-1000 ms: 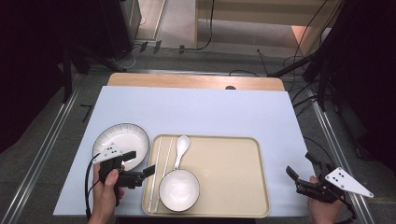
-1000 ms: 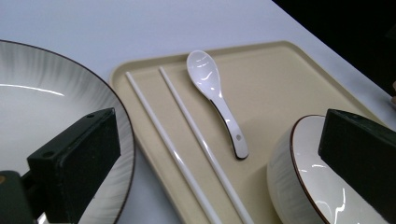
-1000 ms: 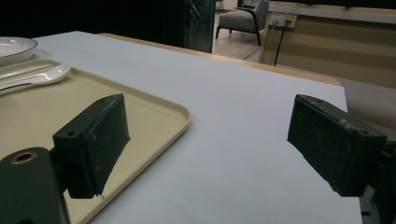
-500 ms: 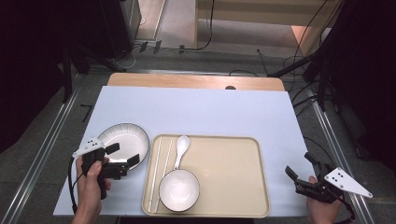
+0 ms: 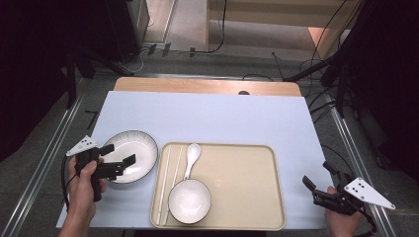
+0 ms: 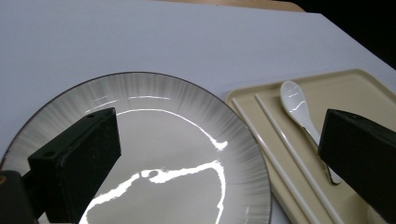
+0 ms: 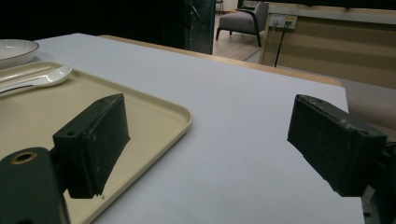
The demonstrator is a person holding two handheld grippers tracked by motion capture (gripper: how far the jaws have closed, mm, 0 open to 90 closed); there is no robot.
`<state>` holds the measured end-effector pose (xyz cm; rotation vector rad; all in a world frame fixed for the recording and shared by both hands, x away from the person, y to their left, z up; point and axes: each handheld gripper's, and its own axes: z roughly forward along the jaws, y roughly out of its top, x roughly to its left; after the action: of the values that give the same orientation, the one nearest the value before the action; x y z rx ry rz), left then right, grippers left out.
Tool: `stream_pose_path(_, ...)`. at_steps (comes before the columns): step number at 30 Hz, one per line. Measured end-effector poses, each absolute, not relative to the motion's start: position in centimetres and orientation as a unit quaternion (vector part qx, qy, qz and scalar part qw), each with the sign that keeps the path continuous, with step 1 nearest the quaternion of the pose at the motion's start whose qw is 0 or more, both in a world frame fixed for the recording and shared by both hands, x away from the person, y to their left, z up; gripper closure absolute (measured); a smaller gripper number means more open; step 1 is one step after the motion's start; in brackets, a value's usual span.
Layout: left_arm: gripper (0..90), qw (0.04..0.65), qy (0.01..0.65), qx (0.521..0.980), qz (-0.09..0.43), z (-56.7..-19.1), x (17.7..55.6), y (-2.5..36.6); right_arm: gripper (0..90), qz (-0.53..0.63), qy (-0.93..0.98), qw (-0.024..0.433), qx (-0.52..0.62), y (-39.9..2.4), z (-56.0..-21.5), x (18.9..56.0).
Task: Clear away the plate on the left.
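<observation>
A grey-rimmed plate [image 5: 133, 148] lies on the white table left of a beige tray [image 5: 247, 163]. On the tray lie a white spoon [image 5: 191, 157], a pair of white chopsticks [image 5: 165, 182] and a white bowl [image 5: 189, 201]. My left gripper [image 5: 118, 153] hovers open over the plate's left half, its jaws astride the plate's middle [image 6: 154, 154], nothing held. The left gripper view also takes in the spoon [image 6: 299, 105] and chopsticks [image 6: 280, 144]. My right gripper [image 5: 317, 174] stands open and empty over bare table right of the tray, whose near corner [image 7: 154, 116] lies by its left jaw.
The tray's right half is bare. A wooden strip [image 5: 207, 85] borders the table's far edge, with metal rails along both sides. Cables and dark stands crowd the floor beyond. The spoon [image 7: 37, 77] and plate [image 7: 14, 49] lie far off in the right gripper view.
My left gripper has drawn left from the tray's edge and now sits over the plate. The right gripper has barely moved.
</observation>
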<state>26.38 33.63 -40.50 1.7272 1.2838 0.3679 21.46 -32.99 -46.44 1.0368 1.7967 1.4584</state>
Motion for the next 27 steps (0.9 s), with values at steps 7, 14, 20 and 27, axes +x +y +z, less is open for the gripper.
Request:
stream_pose_path(7, 0.0, 0.452, 0.551, 0.684, 0.154, -40.6, 26.6, 35.9, 13.1, 0.548, 0.678, 0.298, 0.389, -33.0, -46.4, 21.4)
stream_pose_path(14, 0.0, 0.44, 0.578, 0.668, 0.16, -41.3, 27.2, 37.7, 13.0, 0.546, 0.679, 0.297, 0.39, -33.0, -46.5, 21.5)
stream_pose_path(20, 6.9, 0.426, 0.605, 0.654, 0.156, -41.9, 27.7, 38.5, 13.0, 0.546, 0.68, 0.298, 0.389, -32.9, -46.5, 21.6)
stream_pose_path(27, 25.5, 0.406, 0.642, 0.636, 0.137, -42.9, 28.2, 39.3, 13.0, 0.544, 0.682, 0.298, 0.388, -32.8, -46.5, 21.7)
